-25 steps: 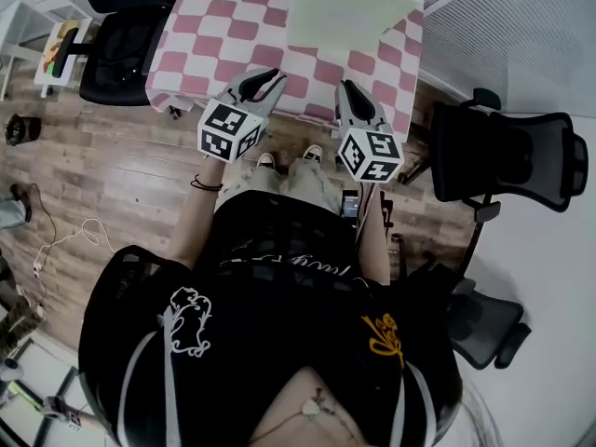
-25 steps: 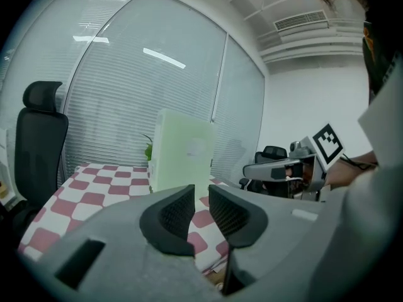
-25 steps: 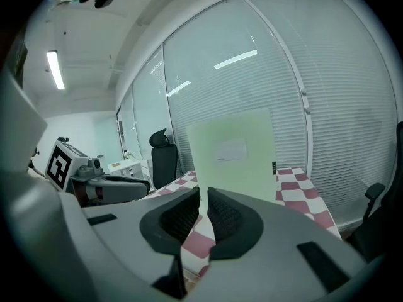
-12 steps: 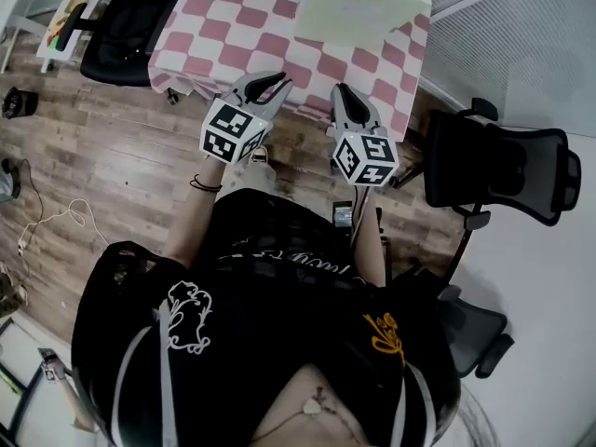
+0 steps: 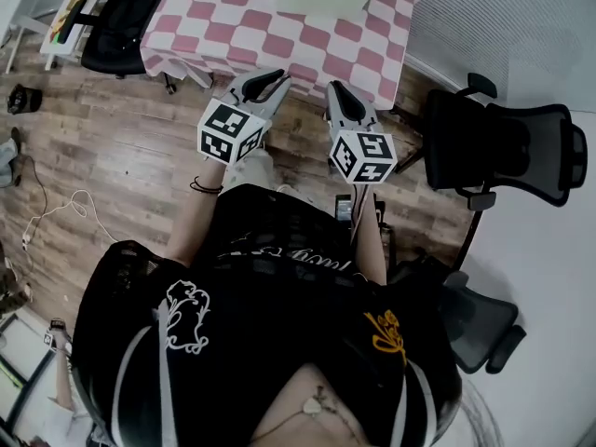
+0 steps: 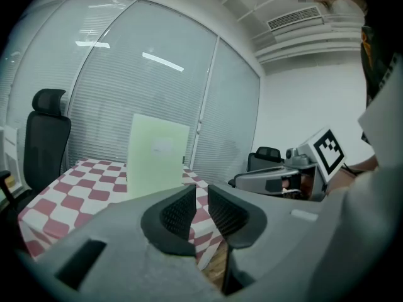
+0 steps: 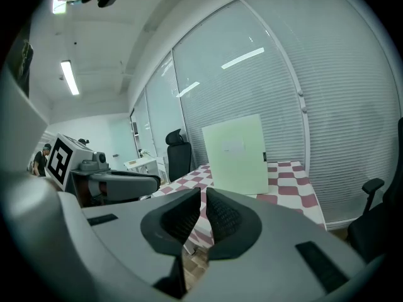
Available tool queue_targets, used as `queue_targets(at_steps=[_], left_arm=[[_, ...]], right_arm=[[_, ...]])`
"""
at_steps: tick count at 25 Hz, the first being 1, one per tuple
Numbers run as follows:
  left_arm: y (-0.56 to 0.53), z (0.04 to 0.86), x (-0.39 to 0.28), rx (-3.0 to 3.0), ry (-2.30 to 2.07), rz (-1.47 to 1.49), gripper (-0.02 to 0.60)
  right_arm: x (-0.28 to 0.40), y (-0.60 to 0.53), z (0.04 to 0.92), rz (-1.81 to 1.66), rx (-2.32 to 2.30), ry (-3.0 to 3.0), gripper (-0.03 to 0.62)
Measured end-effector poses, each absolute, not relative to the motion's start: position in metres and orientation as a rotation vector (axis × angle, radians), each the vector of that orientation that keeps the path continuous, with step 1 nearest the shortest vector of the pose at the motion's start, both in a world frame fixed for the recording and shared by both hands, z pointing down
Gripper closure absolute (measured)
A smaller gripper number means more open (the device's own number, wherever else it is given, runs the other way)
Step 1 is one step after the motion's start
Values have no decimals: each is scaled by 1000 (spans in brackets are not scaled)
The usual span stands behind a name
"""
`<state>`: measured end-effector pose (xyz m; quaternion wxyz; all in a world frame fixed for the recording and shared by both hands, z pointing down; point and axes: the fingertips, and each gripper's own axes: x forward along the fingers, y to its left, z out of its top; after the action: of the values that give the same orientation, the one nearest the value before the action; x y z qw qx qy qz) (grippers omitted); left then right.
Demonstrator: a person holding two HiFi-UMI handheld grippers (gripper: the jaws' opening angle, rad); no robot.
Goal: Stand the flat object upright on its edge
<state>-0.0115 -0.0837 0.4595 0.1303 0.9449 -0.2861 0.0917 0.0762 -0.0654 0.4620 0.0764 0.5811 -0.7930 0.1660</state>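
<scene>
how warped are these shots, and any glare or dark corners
Left gripper view: strong fisheye, the window frames bow, the corners go black, and bright streaks sit on the glass. Right gripper view: the same bowing, black rim and streaks, though the green board looks fairly sharp. Head view: evenly lit, with milder bending at the edges and no glare on the checked table.

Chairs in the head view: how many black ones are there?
3 chairs: one left of the table, one right of it, and what looks like a third lower right, beside the person. Others may be hidden.
</scene>
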Motion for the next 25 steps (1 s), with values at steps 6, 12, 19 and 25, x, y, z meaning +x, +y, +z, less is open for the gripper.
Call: queue_targets(at_steps=[6,12,19,25], left_arm=[[-30,455,-1,2734,-854,248,512],[28,459,6,2734,-873,259,512],[80,463,2,2725,-901,268,512],[108,462,0,2732,-907,271,512]], right_arm=[[79,-12,460,495,1712,-2425,562],[78,39,462,494,1670,-2469,562],[70,85,466,494,1623,-2501,562],[65,109,467,479,1594,-2514,566]])
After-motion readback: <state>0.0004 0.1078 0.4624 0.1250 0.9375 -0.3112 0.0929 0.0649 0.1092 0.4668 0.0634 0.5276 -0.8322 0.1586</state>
